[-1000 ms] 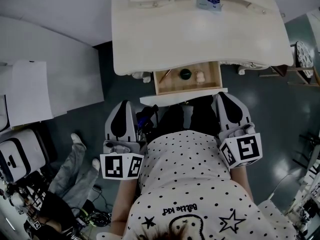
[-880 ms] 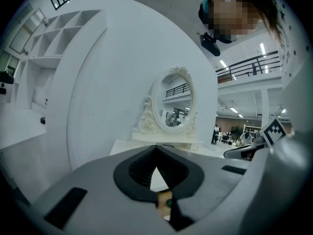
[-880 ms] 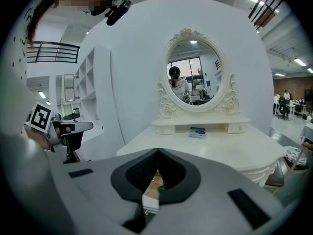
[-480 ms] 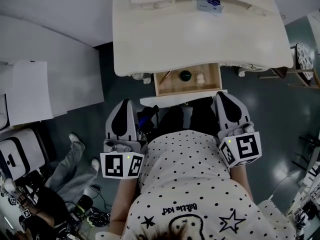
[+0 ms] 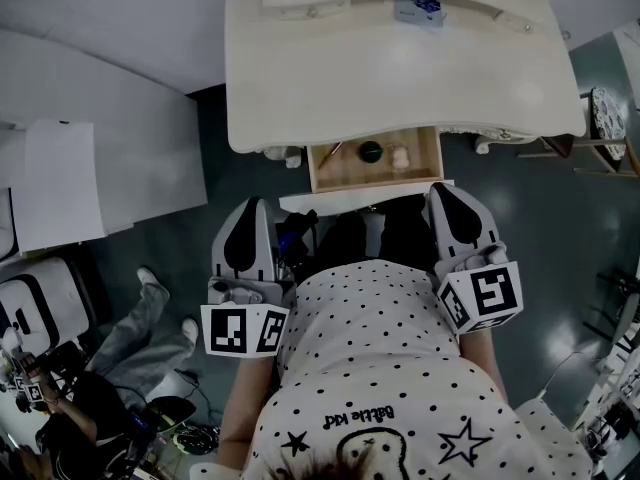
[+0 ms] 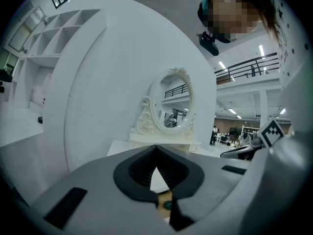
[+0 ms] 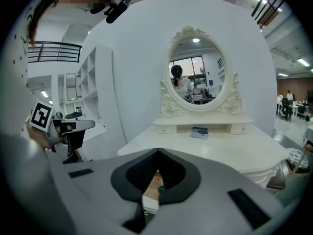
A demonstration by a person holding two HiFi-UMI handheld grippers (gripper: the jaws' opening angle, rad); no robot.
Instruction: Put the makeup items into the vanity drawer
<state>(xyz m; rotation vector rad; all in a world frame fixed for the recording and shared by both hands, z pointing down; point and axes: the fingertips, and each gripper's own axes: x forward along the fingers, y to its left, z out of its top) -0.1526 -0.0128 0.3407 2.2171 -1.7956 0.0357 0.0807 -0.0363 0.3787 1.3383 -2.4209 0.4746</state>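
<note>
Wood-lined drawer (image 5: 345,171), pulled out at the front edge of the vanity (image 5: 400,78), is shown holding the makeup (image 5: 371,150). Left gripper (image 5: 245,208) and right gripper (image 5: 446,190) are clenched on nothing. A box (image 5: 418,6) at the back edge, hard to identify, could be left behind if it is makeup.

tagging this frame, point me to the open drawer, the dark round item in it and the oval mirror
open drawer (image 5: 340,171), head view, bare wooden bottom
dark round item (image 5: 371,150), head view, its middle
oval mirror (image 7: 195,65), right gripper view, the glass
</note>
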